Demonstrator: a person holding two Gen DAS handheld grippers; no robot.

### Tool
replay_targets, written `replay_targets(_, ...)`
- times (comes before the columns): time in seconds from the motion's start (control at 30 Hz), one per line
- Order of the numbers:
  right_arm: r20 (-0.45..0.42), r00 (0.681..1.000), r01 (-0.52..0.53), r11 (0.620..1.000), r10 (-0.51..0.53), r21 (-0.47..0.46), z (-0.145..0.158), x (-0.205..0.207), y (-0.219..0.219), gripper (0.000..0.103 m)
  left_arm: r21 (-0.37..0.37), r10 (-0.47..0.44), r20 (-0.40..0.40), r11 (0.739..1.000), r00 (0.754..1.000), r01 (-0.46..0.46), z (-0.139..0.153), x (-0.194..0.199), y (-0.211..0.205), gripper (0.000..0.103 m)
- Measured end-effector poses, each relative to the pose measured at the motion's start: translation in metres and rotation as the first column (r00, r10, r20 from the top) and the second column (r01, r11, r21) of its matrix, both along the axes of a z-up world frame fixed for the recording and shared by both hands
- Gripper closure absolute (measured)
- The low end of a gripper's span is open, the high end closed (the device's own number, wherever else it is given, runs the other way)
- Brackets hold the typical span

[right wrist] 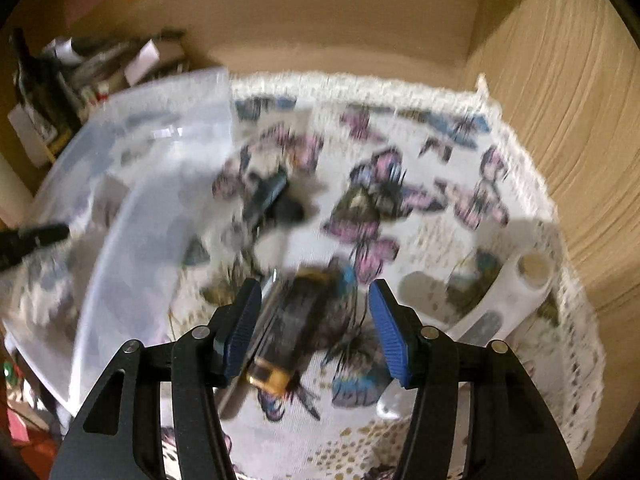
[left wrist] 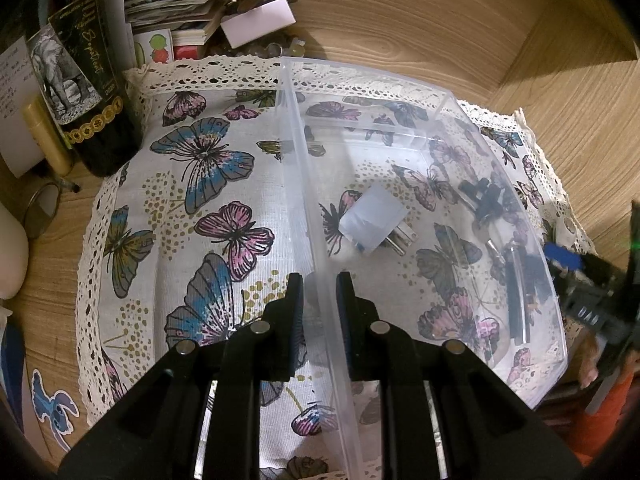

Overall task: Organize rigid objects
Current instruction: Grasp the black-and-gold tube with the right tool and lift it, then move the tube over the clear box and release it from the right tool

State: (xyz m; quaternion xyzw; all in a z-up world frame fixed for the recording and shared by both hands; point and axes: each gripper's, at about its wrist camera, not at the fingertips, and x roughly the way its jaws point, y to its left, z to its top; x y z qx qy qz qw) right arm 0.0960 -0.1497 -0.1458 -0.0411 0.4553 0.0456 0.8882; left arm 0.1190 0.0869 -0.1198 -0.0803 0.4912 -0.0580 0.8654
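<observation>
So roughly halfway, I'd say: the clear plastic bin [left wrist: 400, 128] already has a white plug adapter [left wrist: 374, 220] and a few dark bits along its right wall. The left hand-held gripper [left wrist: 319, 292] sits narrow, straddling the bin's left wall, maybe steadying it. Right of the bin, the right hand-held gripper [right wrist: 314, 320] is spread wide over a black-and-gold gadget [right wrist: 286, 332]; too blurry to name. All on a butterfly cloth [left wrist: 192, 184] over a wooden surface [left wrist: 420, 20], clutter behind.
</observation>
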Motion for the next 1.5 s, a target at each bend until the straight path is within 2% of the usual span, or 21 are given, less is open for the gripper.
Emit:
replay_targets(0.07, 0.013, 1.0, 0.013, 1.0, -0.013, -0.002, -0.005, -0.005, -0.001, 0.05, 0.0, 0.0, 0.0, 1.0, 1.0, 0.0, 0.0, 0.0, 0.0, 0.086)
replay_targets(0.27, -0.022, 1.0, 0.02, 1.0, -0.02, 0.007, -0.013, -0.012, -0.008, 0.052, 0.002, -0.002, 0.001, 1.0, 1.0, 0.002, 0.0, 0.001, 0.0, 0.086)
replay_targets(0.4, -0.016, 0.999, 0.03, 0.999, -0.03, -0.014, -0.018, -0.012, -0.008, 0.065, 0.001, 0.0, 0.001, 1.0, 1.0, 0.0, -0.001, 0.001, 0.0, 0.086)
replay_targets(0.43, -0.012, 1.0, 0.027, 1.0, -0.027, -0.011, -0.017, -0.012, -0.008, 0.078, 0.001, -0.001, 0.001, 1.0, 1.0, 0.001, -0.001, 0.001, 0.0, 0.086)
replay_targets(0.47, -0.008, 1.0, 0.027, 1.0, -0.028, -0.012, -0.016, -0.011, -0.009, 0.081, 0.002, -0.002, 0.001, 1.0, 1.0, 0.002, -0.001, 0.001, 0.001, 0.086)
replay_targets(0.67, 0.032, 0.999, 0.033, 0.999, -0.034, 0.009, -0.006, -0.006, -0.011, 0.081, 0.001, -0.001, 0.002, 1.0, 1.0, 0.001, -0.001, 0.002, 0.0, 0.086)
replay_targets(0.83, 0.097, 0.995, 0.008, 1.0, -0.011, 0.028, 0.019, -0.003, -0.003, 0.081, -0.002, -0.002, 0.001, 1.0, 1.0, 0.002, -0.001, 0.002, 0.001, 0.086)
replay_targets(1.27, 0.251, 0.956, -0.165, 0.985, 0.149, 0.045, 0.077, 0.012, 0.046, 0.081, -0.002, -0.001, 0.001, 1.0, 1.0, 0.001, -0.001, 0.002, 0.001, 0.086)
replay_targets(1.5, 0.247, 0.938, -0.258, 0.966, 0.244, 0.026, 0.081, 0.024, 0.077, 0.081, -0.003, -0.001, 0.002, 1.0, 1.0, 0.001, -0.001, 0.002, 0.001, 0.086)
